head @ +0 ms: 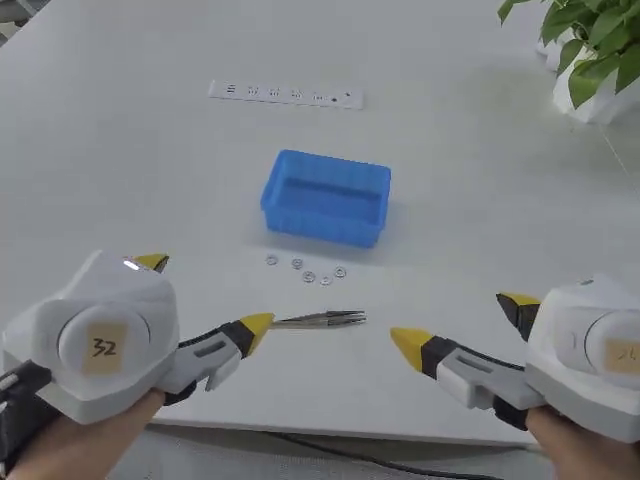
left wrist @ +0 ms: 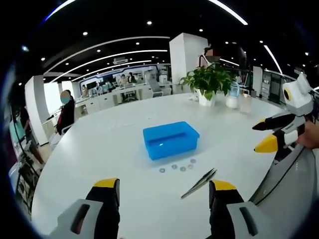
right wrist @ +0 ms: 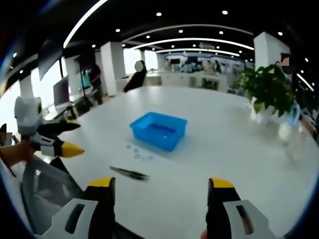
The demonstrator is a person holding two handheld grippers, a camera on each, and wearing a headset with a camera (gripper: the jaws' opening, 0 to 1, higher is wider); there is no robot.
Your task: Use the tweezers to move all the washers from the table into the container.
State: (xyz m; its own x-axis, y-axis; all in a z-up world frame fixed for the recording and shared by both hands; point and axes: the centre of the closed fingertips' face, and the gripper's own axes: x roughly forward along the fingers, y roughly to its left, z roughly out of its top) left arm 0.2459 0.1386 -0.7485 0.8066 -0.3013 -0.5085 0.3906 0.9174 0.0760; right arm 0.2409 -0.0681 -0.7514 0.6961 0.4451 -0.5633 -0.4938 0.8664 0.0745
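A blue plastic container (head: 325, 197) stands mid-table, with nothing visible inside it. Several small metal washers (head: 305, 268) lie in a loose row just in front of it. Closer to me the metal tweezers (head: 320, 319) lie flat on the white table. My left gripper (head: 205, 293) hovers open at the lower left, one yellow tip just left of the tweezers. My right gripper (head: 462, 322) hovers open at the lower right, apart from them. The left gripper view has the container (left wrist: 170, 139), washers (left wrist: 178, 166) and tweezers (left wrist: 199, 182) ahead of the open jaws. In the right gripper view the tweezers (right wrist: 129, 173) lie ahead and left.
A white power strip (head: 287, 95) lies beyond the container. A potted plant (head: 590, 45) stands at the far right corner. The table's front edge (head: 330, 432) runs just under both grippers. People stand far off in the office (left wrist: 65, 112).
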